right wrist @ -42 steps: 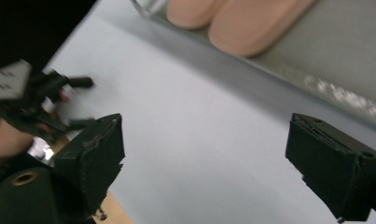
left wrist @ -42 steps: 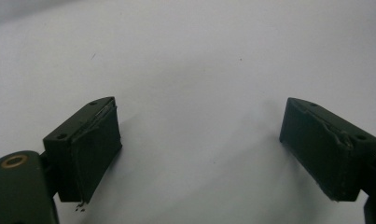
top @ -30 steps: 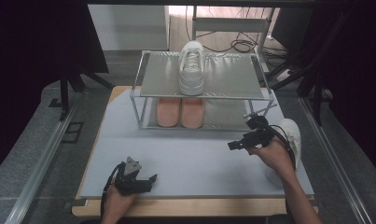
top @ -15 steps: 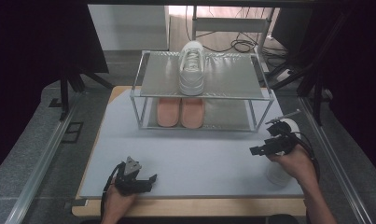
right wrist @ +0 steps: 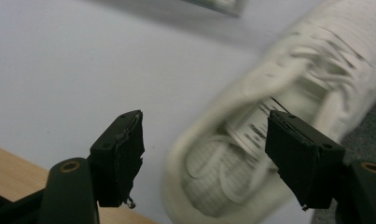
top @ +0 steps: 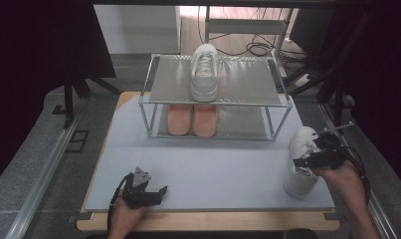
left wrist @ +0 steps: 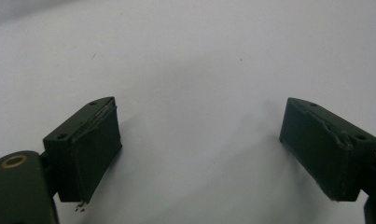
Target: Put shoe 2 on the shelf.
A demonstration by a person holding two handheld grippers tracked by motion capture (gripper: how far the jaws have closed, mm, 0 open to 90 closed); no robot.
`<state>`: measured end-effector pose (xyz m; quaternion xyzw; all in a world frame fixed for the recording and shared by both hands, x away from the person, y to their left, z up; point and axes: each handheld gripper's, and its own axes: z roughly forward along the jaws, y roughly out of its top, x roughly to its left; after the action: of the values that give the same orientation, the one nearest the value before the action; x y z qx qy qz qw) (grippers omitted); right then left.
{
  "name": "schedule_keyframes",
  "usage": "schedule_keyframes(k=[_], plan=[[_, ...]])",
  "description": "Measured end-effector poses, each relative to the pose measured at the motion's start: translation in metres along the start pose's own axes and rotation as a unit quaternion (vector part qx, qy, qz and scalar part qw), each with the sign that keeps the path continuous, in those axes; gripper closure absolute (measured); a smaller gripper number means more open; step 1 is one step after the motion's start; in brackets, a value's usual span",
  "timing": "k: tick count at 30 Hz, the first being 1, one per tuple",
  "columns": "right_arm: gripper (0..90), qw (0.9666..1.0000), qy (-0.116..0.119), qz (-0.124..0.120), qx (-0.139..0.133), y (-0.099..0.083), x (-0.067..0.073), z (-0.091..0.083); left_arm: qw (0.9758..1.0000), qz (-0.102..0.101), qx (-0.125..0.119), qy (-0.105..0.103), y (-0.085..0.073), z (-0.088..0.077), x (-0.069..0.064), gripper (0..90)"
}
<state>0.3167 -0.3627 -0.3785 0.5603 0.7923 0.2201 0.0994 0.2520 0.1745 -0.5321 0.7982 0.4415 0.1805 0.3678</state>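
A white sneaker (top: 298,180) lies at the right edge of the grey mat (top: 223,169), toe pointing away. My right gripper (top: 307,151) hovers over its heel end with its jaws open; they have just been closing. In the right gripper view (right wrist: 205,116) the blurred sneaker (right wrist: 251,140) has its collar opening between the pads, which do not press on it. A matching white sneaker (top: 204,72) stands on the top shelf of the metal rack (top: 267,97). My left gripper (top: 160,194) rests open on the mat near the front edge, nothing between its fingers (left wrist: 199,107).
A pair of pink slippers (top: 192,119) sits on the rack's lower shelf. The mat lies on a wooden board (top: 203,221). Cables trail from both grippers. Dark stands and floor cables surround the table.
My right hand has moved right, from in front of the rack's right corner to above the sneaker at the mat's edge. The left gripper has stayed put.
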Motion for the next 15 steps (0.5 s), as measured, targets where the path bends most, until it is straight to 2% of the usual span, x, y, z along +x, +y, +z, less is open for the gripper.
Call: schedule_keyframes(k=[5,9,15], plan=[[29.5,0.9993,-0.022,0.028,0.007,-0.008,-0.018,-0.001,1.0000,0.001,0.000,0.001,0.000,0.000,0.000,11.6],[30.3,0.9981,-0.043,0.040,0.016,-0.013,-0.028,0.003,1.0000,0.001,0.000,0.000,0.000,0.000,0.000,11.6],[30.4,0.9969,-0.051,0.056,0.022,-0.018,-0.037,0.013,1.0000,0.001,0.000,0.000,0.000,0.000,0.000,11.6]])
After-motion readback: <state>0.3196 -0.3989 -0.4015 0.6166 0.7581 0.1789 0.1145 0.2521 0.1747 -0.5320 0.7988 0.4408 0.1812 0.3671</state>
